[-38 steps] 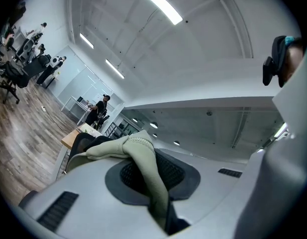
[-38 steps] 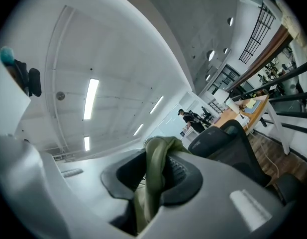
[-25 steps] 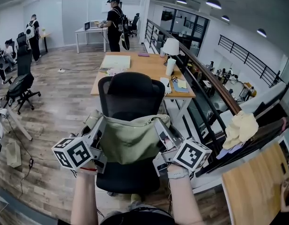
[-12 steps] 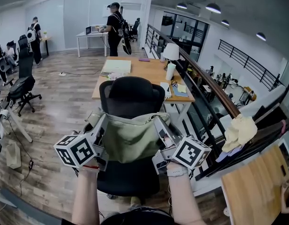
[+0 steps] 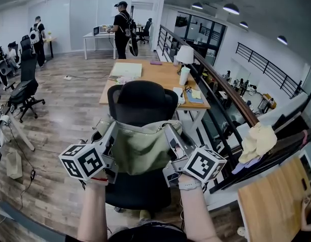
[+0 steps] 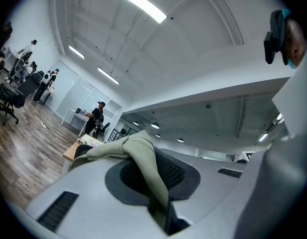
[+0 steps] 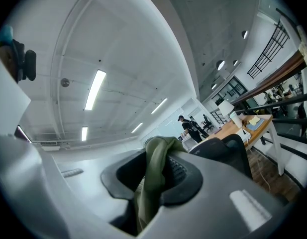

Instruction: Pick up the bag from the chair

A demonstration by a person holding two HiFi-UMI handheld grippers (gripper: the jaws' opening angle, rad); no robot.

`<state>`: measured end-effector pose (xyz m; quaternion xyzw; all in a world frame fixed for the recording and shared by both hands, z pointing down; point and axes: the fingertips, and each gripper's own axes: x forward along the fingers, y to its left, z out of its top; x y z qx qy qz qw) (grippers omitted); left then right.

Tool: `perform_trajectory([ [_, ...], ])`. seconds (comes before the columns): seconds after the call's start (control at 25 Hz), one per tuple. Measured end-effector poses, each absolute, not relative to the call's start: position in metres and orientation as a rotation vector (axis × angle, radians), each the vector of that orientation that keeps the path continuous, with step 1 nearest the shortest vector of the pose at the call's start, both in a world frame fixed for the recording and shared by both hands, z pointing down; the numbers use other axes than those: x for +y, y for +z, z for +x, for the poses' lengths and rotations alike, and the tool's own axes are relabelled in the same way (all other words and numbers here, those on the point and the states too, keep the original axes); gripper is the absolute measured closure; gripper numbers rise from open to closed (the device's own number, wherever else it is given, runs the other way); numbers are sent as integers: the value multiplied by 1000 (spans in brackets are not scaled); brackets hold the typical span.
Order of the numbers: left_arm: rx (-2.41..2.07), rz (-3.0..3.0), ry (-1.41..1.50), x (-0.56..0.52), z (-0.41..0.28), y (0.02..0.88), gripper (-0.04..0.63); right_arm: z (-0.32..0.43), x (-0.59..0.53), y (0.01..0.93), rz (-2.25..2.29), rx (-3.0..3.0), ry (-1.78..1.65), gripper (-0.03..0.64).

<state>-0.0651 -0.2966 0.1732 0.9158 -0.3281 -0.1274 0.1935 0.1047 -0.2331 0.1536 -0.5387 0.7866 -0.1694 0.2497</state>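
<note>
The left claw (image 5: 111,129) and right claw (image 5: 168,131) each pinch the green bag (image 5: 140,147), which hides the chair's (image 5: 141,99) lower back.

Olive-green fabric bag (image 5: 140,147): upright w/ top edge spread wide, in front of blk chair (image 5: 141,101) backrest, over seat.

Grey left gripper (image 5: 111,130) and right gripper (image 5: 169,131) each carry a white cube (image 5: 83,161) with black square markers; pale wristband (image 5: 188,184), dark top (image 5: 145,234).

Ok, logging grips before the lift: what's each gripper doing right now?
Left gripper: shut on the bag.
Right gripper: shut on the bag too.
</note>
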Motion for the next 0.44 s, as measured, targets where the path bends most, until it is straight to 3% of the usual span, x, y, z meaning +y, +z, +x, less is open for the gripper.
perform_trajectory([
  [0.44, -937, 2562, -351, -299, -71, 178, 569, 97, -234, 157, -1458, 2165, -466, 540],
])
